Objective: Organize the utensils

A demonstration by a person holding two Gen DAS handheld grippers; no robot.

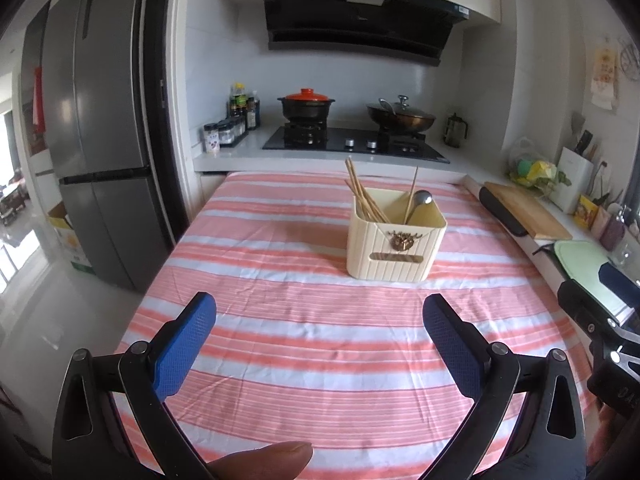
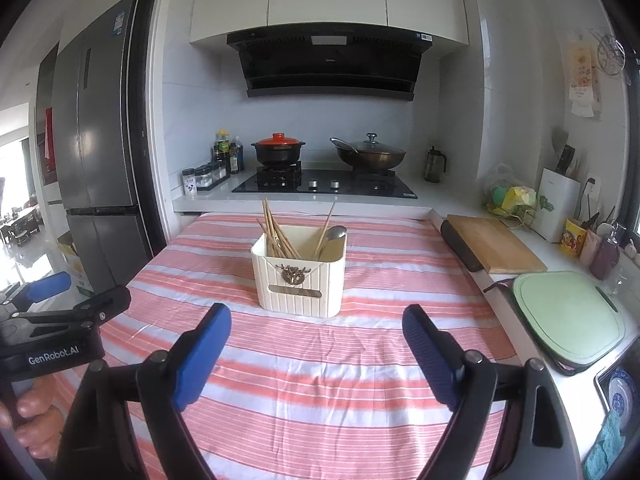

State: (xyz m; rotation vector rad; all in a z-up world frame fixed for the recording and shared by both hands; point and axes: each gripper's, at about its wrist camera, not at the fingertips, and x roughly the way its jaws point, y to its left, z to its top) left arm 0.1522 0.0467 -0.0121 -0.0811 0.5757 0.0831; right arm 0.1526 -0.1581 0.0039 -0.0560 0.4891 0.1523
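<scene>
Jaws spread wide and holding nothing on both tools — the left gripper and the right gripper hang above the near part of the striped cloth that covers the tabletop, well short of the holder.

The cream utensil holder stands upright toward the far middle of the cloth. In its left compartment a bundle of chopsticks leans to the left; in the right compartment there is a single chopstick beside a metal spoon.

As far as these views show, no loose utensil lies anywhere on the cloth, so the sorting looks finished or very nearly so. The one open question — and only a guess — is whether the lone chopstick beside the spoon belongs with the bundle. If it does, moving it across would be the last thing left.
</scene>
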